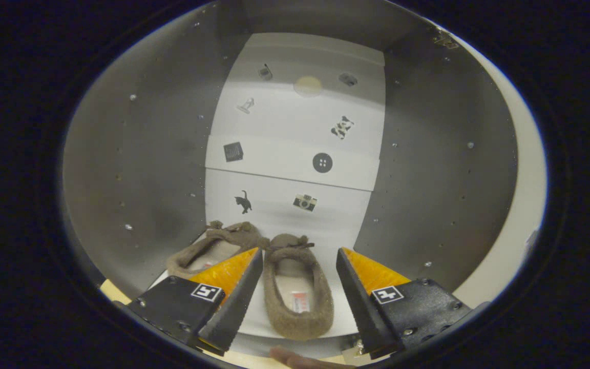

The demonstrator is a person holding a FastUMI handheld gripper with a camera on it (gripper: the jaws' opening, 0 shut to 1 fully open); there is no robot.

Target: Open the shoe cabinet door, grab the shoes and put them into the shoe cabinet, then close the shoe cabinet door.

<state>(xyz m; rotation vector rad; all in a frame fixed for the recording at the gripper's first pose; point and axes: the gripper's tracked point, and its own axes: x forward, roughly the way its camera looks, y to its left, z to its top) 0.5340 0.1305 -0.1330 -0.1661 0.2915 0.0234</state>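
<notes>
My claw point(299, 287) stands wide open, gripping nothing, inside the white shoe cabinet point(295, 128), straddling one brown fuzzy fabric slipper point(299, 302) lying lengthwise between my fingers, toe pointing away, its twin slipper point(208, 251) just beside it, beyond my left finger.

1. The hand-held gripper point(299, 279) points forward and slightly downward, its two fingers reaching ahead from the near edge.
2. Its fingers point(241, 287) stand spread wide apart, with a clear gap between the tips, pressing on nothing.
3. A fingertip of the person's hand point(300, 359) shows just behind and below the gap between the fingers.
</notes>
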